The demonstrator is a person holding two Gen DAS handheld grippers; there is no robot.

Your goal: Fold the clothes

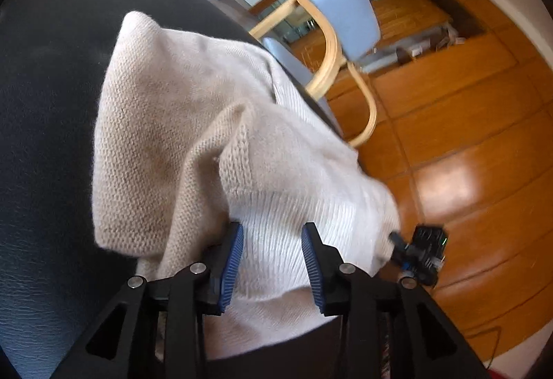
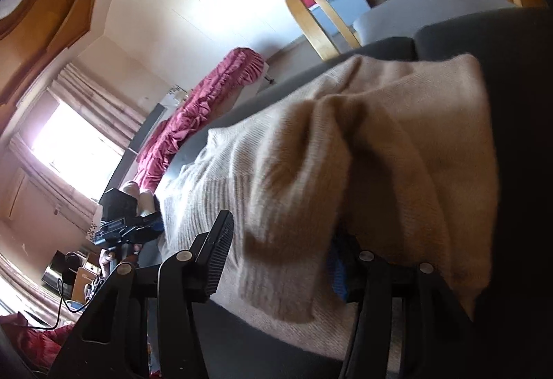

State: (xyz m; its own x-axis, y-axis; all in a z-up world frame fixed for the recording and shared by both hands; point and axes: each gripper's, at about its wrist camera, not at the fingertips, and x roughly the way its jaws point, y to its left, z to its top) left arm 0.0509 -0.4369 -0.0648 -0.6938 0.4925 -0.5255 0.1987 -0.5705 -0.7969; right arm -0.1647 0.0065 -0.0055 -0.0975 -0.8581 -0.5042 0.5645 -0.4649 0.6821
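Our left gripper [image 1: 272, 261] stands wide, its blue pads either side of the ribbed hem of the beige sweater [image 1: 179, 123], which lies bunched on the dark seat [image 1: 45, 102]; the right gripper [image 2: 280, 261] gapes too, cloth draped between. We should bite only the hem, then lift both evenly

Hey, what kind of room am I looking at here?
Most likely a lived-in room at home, perhaps a bedroom or sitting room: a curtained window, a wooden armchair with blue cushions on wood flooring, and a beige knit sweater on a dark surface.
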